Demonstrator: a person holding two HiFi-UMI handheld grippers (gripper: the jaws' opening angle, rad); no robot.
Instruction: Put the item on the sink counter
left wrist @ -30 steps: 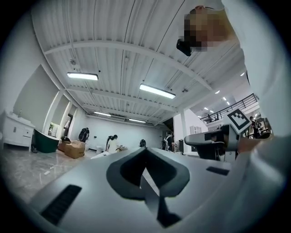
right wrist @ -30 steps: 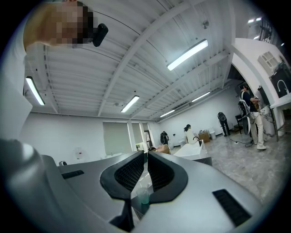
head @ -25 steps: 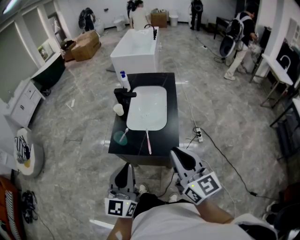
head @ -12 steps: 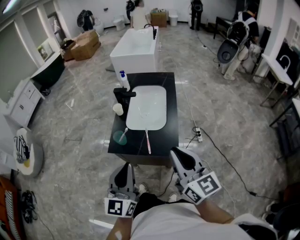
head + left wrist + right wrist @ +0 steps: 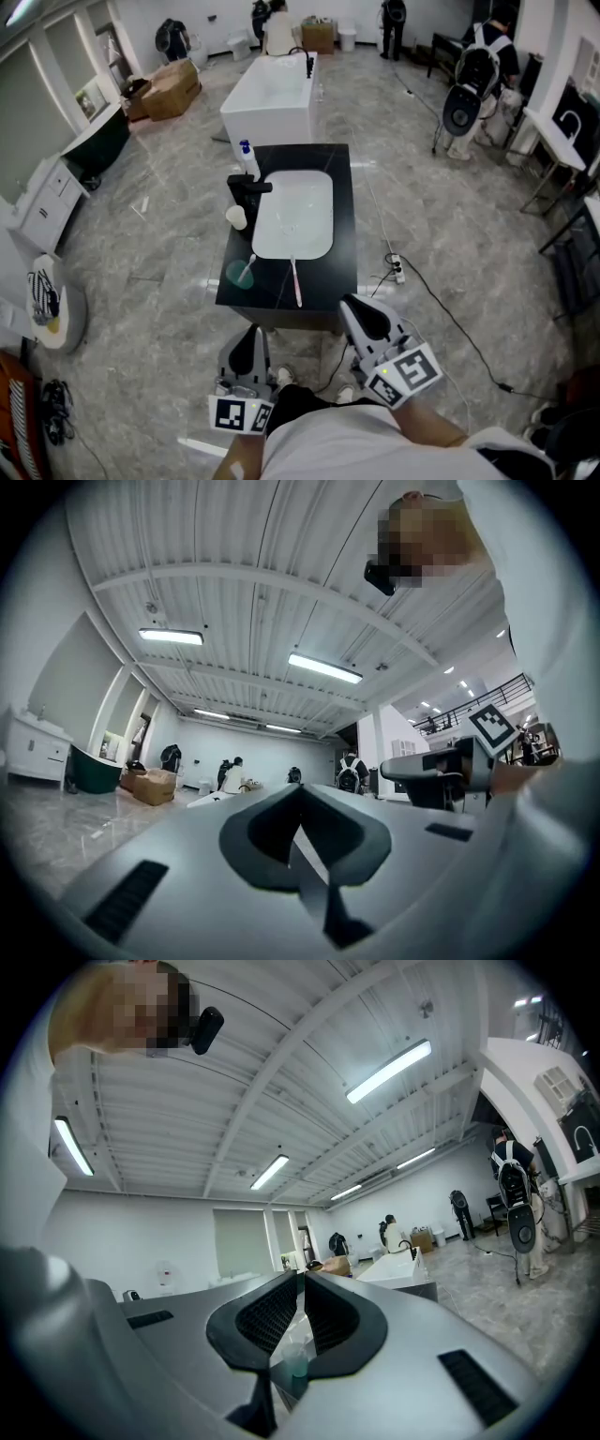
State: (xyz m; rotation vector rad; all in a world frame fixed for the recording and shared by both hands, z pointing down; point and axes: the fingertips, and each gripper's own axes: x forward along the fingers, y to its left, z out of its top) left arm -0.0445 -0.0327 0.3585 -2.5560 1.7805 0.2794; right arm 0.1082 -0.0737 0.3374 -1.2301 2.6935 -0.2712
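Now, how do the grippers stand, and where is the item? — Reader

Left gripper (image 5: 249,345) and right gripper (image 5: 364,319), both held low near the body, short of the sink counter (image 5: 342,234). Each pair of jaws is drawn together to a slit, with nothing between them. No carried item shows. On the counter lie a green cup (image 5: 239,276) with a brush in it, a pink toothbrush (image 5: 297,283) at the front rim of the basin (image 5: 292,216), and a paper cup (image 5: 237,218) beside the basin. — Legend

So is the placing done? — Reader

Undecidable: the scene fits an item already lying on the counter, or one out of view. Any work over this counter probably wants a level approach, the bare black strip right of the basin as landing ground, and a wide berth round the green cup, which stands near the left front edge and likely tips easily — Legend
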